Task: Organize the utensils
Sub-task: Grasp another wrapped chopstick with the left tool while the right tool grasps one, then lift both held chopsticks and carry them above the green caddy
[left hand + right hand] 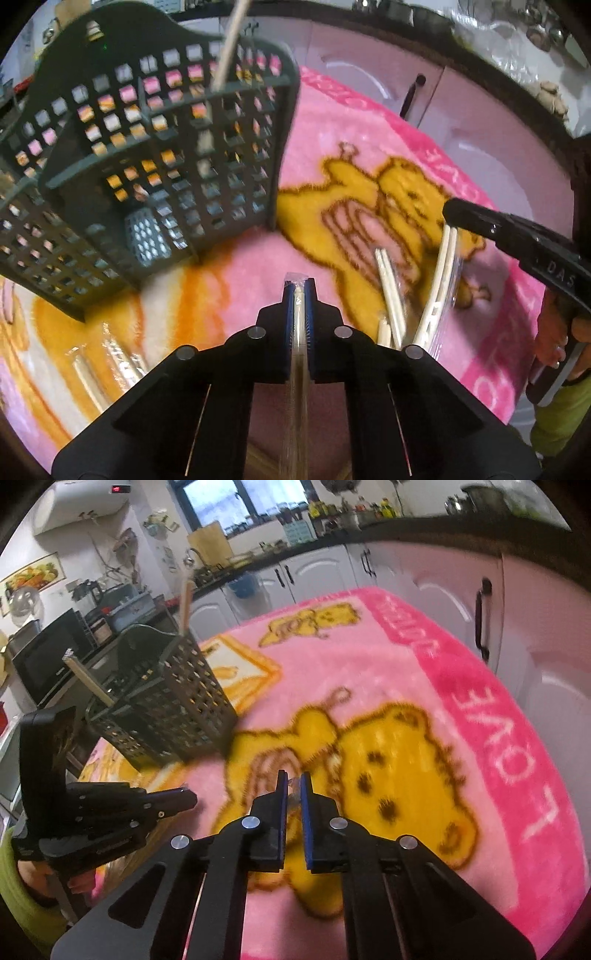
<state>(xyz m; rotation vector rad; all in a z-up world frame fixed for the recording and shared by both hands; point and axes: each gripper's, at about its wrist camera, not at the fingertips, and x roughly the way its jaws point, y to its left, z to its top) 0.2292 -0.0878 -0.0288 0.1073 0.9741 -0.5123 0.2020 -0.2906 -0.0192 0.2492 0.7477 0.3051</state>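
My left gripper (299, 291) is shut on a thin pale stick in a clear plastic wrapper (297, 332), which runs back between the blue pads. A dark grey slotted utensil basket (155, 155) stands up and to the left on the pink blanket, with a wooden stick (231, 44) upright in it. My right gripper (448, 211) comes in from the right, shut on the top of a wrapped white chopstick pair (441, 273). In the right wrist view its jaws (293, 782) pinch clear plastic; the basket (166, 709) and the left gripper (190, 798) lie to the left.
More white chopsticks (388, 291) lie on the blanket between the grippers, and wrapped ones (92, 373) lie at lower left. The blanket (424, 686) with a yellow bear print covers the table. White cabinets (517, 635) stand beyond its far edge. A person's hand (554, 332) holds the right gripper.
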